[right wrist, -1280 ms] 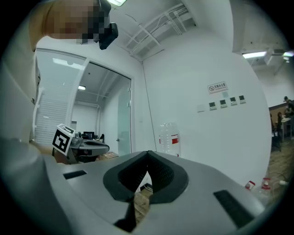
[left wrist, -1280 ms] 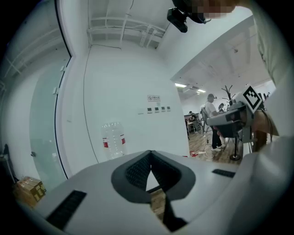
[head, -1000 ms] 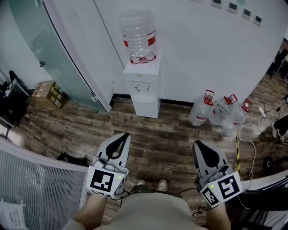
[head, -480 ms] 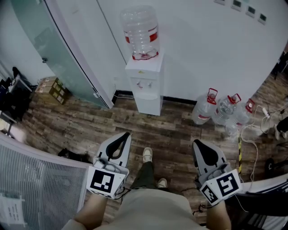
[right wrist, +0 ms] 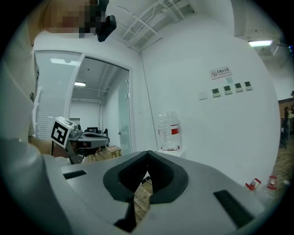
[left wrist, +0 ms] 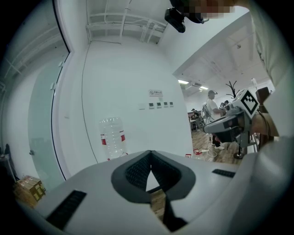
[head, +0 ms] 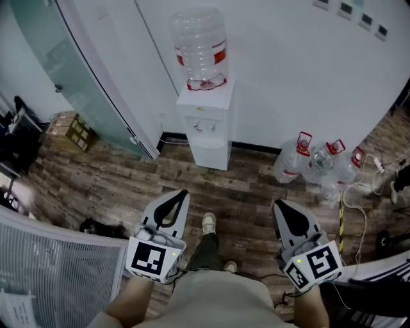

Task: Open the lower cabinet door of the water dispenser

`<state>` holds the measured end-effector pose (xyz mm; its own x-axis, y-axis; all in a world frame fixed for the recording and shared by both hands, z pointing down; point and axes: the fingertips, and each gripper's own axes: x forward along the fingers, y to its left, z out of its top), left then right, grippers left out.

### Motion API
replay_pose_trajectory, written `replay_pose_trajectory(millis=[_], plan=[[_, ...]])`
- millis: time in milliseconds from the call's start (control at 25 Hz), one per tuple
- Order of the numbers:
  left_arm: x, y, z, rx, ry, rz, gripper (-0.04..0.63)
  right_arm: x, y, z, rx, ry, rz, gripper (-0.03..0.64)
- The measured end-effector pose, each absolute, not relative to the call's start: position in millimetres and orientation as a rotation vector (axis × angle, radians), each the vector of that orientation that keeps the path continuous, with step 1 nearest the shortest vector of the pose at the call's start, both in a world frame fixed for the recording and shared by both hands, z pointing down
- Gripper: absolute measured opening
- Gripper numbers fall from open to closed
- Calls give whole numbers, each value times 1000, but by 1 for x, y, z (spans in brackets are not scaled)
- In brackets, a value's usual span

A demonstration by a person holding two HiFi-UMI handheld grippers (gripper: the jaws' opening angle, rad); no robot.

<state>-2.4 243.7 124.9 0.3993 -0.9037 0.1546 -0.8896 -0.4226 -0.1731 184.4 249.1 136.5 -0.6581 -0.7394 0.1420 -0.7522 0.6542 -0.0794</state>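
You're in an office: water dispenser (head: 204, 122) w/ spare jugs (head: 316, 161), frosted glass partition (head: 64, 70), wall switch panels (head: 346, 9), ppl (left wrist: 212, 104) in bkgd.

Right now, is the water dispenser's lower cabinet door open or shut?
Shut. In the head view the white lower cabinet door lies flush with the white water dispenser, nothing swung out.

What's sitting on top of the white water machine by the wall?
A big clear bottle with a red label stands upside down on the water dispenser. Its neck is hidden where it plugs into the top.
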Motion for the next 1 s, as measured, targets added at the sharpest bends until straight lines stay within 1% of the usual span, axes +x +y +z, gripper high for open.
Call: replay_pose_trajectory(millis=[360,760,1000], plan=[[-24,144,134,-2621,1612,-346,6,160,155,148,1280,-2721,233,6],[-51,19,130,-2682,1506,-353,6,121,31,140,1344,-2667,232,6],[-64,-32,128,-2722,1471,-354,6,99,-19,141,1364,-2644,251,6]])
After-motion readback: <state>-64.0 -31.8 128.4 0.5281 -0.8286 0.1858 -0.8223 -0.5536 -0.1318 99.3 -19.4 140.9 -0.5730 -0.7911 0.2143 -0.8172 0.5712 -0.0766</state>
